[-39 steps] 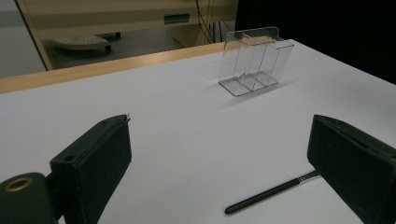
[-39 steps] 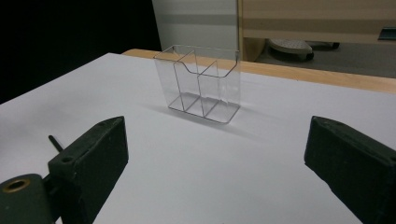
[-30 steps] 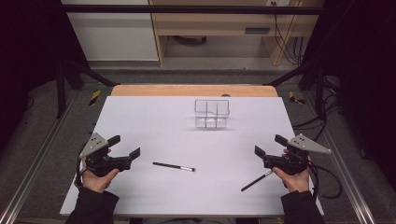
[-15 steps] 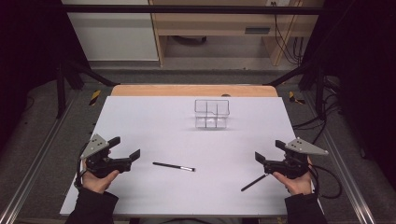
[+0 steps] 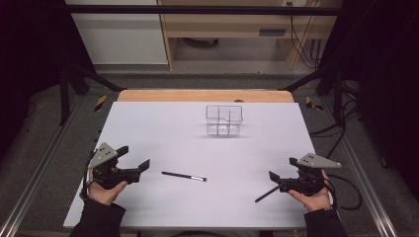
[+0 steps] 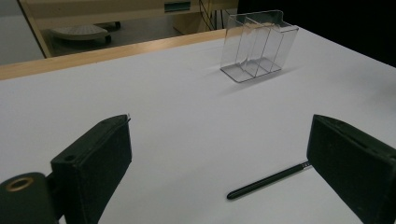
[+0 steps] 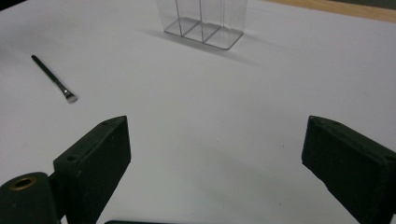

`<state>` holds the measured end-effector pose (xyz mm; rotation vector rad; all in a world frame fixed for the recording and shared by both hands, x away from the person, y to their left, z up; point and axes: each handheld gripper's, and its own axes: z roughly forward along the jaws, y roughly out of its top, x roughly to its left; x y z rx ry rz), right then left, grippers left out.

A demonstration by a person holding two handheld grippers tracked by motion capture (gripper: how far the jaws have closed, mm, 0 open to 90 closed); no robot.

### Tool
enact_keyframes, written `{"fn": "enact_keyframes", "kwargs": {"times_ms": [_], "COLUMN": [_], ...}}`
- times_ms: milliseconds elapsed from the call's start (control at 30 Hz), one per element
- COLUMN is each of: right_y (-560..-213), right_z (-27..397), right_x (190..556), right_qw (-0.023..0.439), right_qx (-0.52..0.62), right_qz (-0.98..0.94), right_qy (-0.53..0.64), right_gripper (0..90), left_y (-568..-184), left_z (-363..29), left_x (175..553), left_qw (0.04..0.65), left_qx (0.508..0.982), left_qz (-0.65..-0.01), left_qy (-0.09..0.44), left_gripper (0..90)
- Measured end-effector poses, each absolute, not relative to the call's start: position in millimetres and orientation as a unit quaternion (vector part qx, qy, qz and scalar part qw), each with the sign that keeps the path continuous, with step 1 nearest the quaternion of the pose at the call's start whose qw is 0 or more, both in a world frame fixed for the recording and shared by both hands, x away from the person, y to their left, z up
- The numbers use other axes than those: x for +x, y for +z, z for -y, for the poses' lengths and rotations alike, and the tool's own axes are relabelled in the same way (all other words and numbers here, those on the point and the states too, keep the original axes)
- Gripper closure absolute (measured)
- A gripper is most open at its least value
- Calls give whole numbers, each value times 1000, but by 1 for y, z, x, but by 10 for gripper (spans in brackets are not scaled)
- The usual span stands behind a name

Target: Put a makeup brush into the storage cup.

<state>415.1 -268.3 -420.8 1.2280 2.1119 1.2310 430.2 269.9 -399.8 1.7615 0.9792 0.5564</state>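
Second black pen (image 5: 267, 194) lies on the white table (image 5: 163, 128), now just beneath the right gripper (image 5: 274, 178), which has drawn back toward the near edge; jaws wide apart, apparently empty. Left gripper (image 5: 144, 165) likewise agape, unmoved. Pick-up looks imminent.

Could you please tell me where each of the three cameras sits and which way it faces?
High view: above the person's side, looking forward and down on the white table; shows both hands, left gripper and right gripper.
Left gripper view: rides the left gripper, faces the brush and clear organizer; its own open jaws show.
Right gripper view: rides the right gripper, facing the organizer; its own open jaws show.
Shared: both gripper views show brush and organizer.
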Motion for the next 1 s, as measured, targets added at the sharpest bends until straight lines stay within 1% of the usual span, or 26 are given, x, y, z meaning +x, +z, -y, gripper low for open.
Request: {"fn": "enact_keyframes", "kwargs": {"times_ms": [667,1000], "right_y": [-445,-453], "right_z": [260,256], "right_x": [414,414], "right_qw": [150,136], "right_qx": [411,405], "right_qz": [-812,-832], "right_qy": [386,354], "right_gripper": [96,116], "left_y": [-401,-402], "left_z": [-268,-268], "left_x": [431,432], "left_qw": [495,493], "left_qx": [734,735], "left_qz": [-403,-403], "left_qy": [232,232], "left_gripper": [62,62]}}
